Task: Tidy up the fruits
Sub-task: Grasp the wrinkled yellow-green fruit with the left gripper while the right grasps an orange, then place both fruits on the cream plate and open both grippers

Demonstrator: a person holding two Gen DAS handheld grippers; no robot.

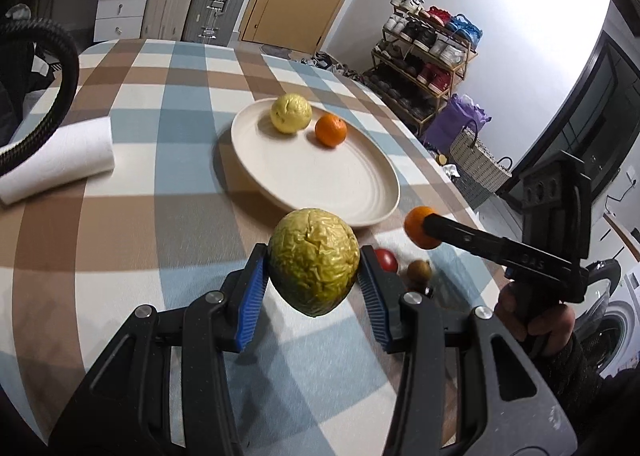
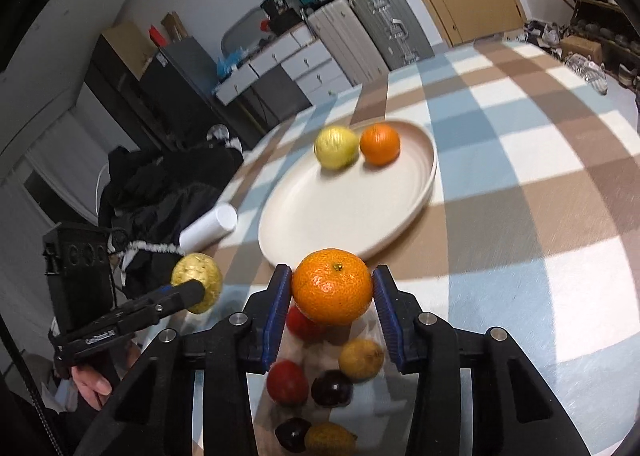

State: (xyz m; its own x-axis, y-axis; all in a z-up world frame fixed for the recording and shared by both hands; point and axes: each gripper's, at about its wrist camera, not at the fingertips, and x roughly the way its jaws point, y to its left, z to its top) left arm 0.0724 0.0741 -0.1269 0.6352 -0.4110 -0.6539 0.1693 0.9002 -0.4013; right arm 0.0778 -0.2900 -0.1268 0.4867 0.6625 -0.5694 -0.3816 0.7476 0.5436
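Left gripper grips wrinkled fruit; right gripper — orange.

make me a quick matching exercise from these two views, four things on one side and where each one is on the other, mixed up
Things:
1. wrinkled yellow-green fruit
2. held orange
3. pale yellow fruit
4. white roll

Places:
A. on the cream plate
B. in the right gripper
C. lying on the checked tablecloth
D. in the left gripper

Pairs: 1-D, 2-B, 3-A, 4-C
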